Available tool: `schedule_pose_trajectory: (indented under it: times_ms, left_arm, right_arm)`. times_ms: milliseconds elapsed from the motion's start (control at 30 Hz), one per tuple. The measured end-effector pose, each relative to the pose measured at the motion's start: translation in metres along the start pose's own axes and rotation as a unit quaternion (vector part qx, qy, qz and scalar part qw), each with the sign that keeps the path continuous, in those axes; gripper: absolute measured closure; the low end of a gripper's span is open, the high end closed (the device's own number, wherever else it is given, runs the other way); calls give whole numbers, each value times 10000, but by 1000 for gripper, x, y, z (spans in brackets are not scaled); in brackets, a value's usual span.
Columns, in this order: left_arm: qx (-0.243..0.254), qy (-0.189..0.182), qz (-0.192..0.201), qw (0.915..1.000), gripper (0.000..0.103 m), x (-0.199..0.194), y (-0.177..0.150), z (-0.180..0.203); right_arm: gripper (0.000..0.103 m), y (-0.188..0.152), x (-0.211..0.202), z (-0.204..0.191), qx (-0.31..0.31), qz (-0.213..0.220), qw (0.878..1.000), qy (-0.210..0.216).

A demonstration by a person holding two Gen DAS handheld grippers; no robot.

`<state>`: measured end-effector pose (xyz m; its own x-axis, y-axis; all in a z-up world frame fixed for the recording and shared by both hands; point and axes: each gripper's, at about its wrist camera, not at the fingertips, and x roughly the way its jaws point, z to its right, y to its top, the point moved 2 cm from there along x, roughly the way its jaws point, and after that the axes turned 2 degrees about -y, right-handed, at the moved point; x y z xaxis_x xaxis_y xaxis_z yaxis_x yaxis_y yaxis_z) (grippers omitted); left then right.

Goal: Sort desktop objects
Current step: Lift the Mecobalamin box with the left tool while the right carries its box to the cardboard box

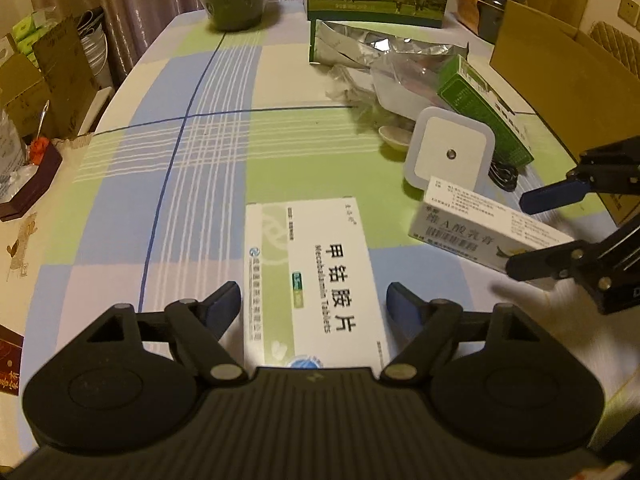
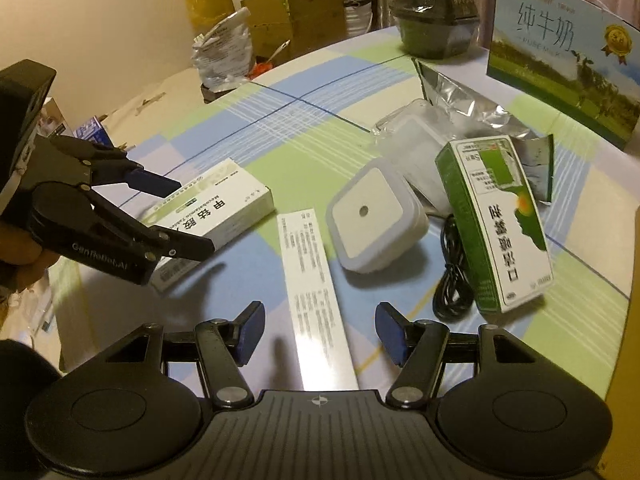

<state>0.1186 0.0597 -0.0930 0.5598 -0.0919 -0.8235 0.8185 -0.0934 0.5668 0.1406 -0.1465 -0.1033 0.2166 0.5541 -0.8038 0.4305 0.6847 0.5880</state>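
Left hand-held gripper (image 1: 314,306): spread around tablet box (image 1: 316,280), pads clear — centre, then close squarely.
Right hand-held gripper (image 2: 320,330): spread over slim ointment box (image 2: 316,292) lying on tabletop (image 2: 240,128), nothing pinched.
Farther: night light (image 2: 370,216), green box (image 2: 496,220) — avoid nudging.

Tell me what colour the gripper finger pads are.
Dark blue pads, clearest in the right wrist view.

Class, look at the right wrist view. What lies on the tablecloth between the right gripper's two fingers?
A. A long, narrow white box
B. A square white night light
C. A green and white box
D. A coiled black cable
A: the long, narrow white box runs lengthwise between the right gripper fingers, which stand apart from it.
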Motion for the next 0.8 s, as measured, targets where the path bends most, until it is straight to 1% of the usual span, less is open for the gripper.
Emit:
schedule_pose_trajectory:
  times_ms: [33, 67, 133, 233, 333, 400, 433, 533, 600, 633, 733, 767, 800]
  left_arm:
    - [-11, 2, -23, 10000, 27, 2, 1, 0]
    - [-13, 21, -44, 10000, 32, 4, 2, -1]
    - [25, 71, -88, 9999, 34, 6, 2, -1]
    - [103, 88, -100, 9999, 34, 6, 1, 1]
    - [250, 157, -159, 9994, 35, 8, -2, 3]
    - [249, 151, -147, 9995, 33, 9, -3, 2]
    - [183, 146, -154, 9996, 30, 10, -3, 0]
    - [111, 139, -177, 9997, 28, 11, -3, -3]
    - [114, 118, -185, 9997, 28, 12, -2, -3]
    - [109, 79, -180, 9997, 34, 12, -2, -3]
    - [153, 89, -155, 9997, 36, 10, -1, -2]
    - [184, 74, -146, 9997, 36, 10, -2, -1]
    - [214, 50, -137, 9997, 36, 9, -3, 0]
  right_arm:
    - [44, 2, 3, -1, -46, -45, 10000, -11]
    - [44, 4, 6, -2, -106, -90, 9999, -23]
    - [44, 6, 9, -5, -246, -160, 9996, -41]
    - [45, 8, 13, -7, -284, -216, 9994, -35]
    - [48, 9, 16, -6, -246, -230, 9994, -62]
    - [51, 9, 18, -6, -228, -246, 9994, -31]
    - [52, 9, 18, -7, -235, -256, 9994, -26]
    - [58, 9, 20, -8, -220, -281, 9994, -7]
    - [64, 10, 22, -8, -217, -295, 9993, 1]
    - [65, 11, 23, -9, -216, -313, 9993, -4]
    - [77, 10, 24, -9, -196, -328, 9992, -69]
    - [80, 10, 24, -8, -165, -329, 9993, -80]
    - [80, 11, 23, -8, -142, -321, 9993, -90]
